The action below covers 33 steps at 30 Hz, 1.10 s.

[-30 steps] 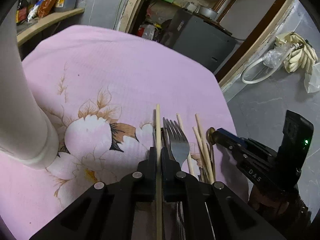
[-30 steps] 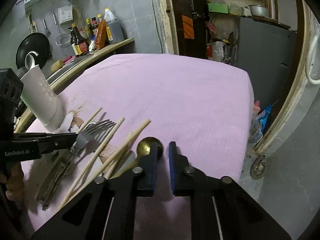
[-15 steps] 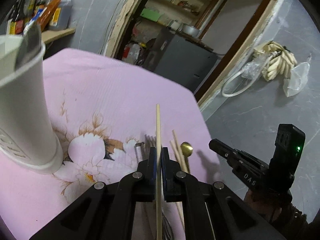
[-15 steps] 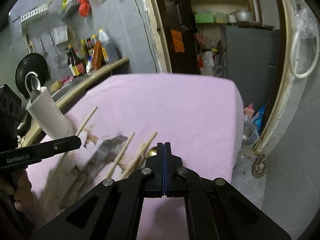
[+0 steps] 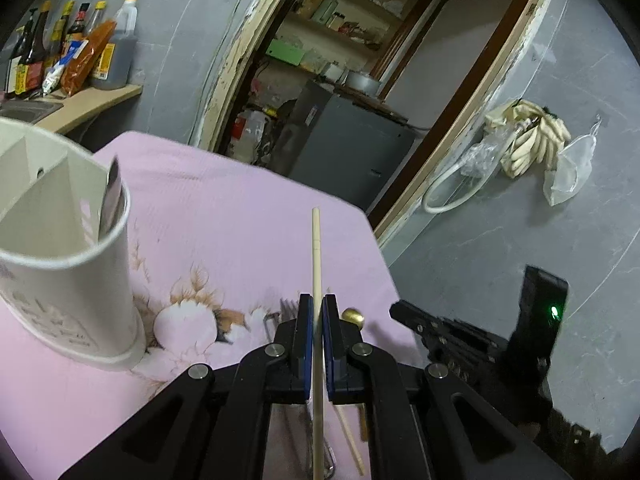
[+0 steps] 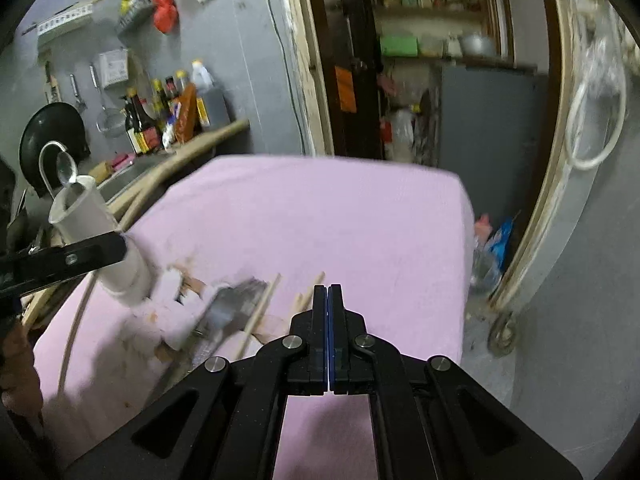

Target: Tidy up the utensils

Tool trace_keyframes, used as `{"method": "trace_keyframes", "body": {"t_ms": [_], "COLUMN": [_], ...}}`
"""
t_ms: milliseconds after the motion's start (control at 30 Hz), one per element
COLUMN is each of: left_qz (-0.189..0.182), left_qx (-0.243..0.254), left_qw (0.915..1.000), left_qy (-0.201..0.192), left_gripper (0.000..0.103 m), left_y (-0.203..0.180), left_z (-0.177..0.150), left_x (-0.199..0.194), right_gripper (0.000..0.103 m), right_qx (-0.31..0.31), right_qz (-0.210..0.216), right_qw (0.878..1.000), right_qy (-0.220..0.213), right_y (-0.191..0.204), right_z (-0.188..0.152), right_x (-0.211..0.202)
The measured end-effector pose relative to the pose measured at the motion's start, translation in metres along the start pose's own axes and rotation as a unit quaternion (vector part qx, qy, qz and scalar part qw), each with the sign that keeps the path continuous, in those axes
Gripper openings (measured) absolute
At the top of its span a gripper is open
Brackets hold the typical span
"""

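One chopstick [image 5: 317, 264] sits pinched in your left gripper [image 5: 317, 312], pointing far across the pink cloth [image 5: 240, 216]; the white holder [image 5: 68, 280] stands to its left. From your right wrist, your right gripper [image 6: 328, 300] is pressed together on nothing, with the fork [image 6: 232, 308] and loose chopsticks [image 6: 260, 308] lying near-left of it.

The left gripper [image 5: 317, 312] is clamped on a single wooden chopstick [image 5: 316, 256], which runs up between its fingers and sticks out past the tips over a pink flowered tablecloth [image 5: 224, 216]. To the left stands a white utensil holder [image 5: 76, 280] with a metal handle leaning inside it. Below the fingers lie a fork [image 5: 286, 308], another chopstick [image 5: 350, 440] and a brass-coloured knob [image 5: 353, 315]. The right gripper [image 5: 404, 312] shows at the right edge of the table.
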State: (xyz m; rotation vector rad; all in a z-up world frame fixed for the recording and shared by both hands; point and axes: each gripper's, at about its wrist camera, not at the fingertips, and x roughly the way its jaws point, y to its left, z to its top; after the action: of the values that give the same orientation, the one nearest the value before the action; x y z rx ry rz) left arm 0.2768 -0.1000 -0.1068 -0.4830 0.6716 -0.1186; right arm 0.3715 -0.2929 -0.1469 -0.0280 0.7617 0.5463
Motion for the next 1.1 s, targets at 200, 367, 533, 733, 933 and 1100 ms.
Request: {"method": "trace_keyframes", "body": {"t_ms": [200, 367, 533, 733, 933, 1100], "left_qz": [0.015, 0.023, 0.027, 0.018, -0.018, -0.045], "left_qx": [-0.025, -0.032, -0.036, -0.035, -0.031, -0.037], "left_qw": [0.9996, 0.9992, 0.9990, 0.9992, 0.9991, 0.9973], "left_qy": [0.005, 0.007, 0.008, 0.006, -0.021, -0.045], "left_gripper": [0.005, 0.005, 0.005, 0.005, 0.005, 0.005], "left_y": [0.011, 0.013, 0.012, 0.010, 0.007, 0.009], "left_z": [-0.012, -0.015, -0.017, -0.015, -0.001, 0.015], "left_x": [0.008, 0.011, 0.014, 0.010, -0.011, -0.034], "right_gripper": [0.012, 0.022, 0.010, 0.001, 0.001, 0.001], "right_qx": [0.009, 0.005, -0.030, 0.028, 0.074, 0.006], "right_qz": [0.032, 0.055, 0.057, 0.084, 0.075, -0.003], "right_qw": [0.998, 0.996, 0.995, 0.994, 0.994, 0.998], "right_qy": [0.052, 0.068, 0.077, 0.062, -0.007, -0.069], "right_y": [-0.016, -0.023, -0.014, -0.025, -0.020, 0.023], "right_z": [-0.004, -0.008, -0.010, -0.009, -0.007, 0.008], "right_x": [0.038, 0.051, 0.060, 0.049, -0.001, -0.053]}}
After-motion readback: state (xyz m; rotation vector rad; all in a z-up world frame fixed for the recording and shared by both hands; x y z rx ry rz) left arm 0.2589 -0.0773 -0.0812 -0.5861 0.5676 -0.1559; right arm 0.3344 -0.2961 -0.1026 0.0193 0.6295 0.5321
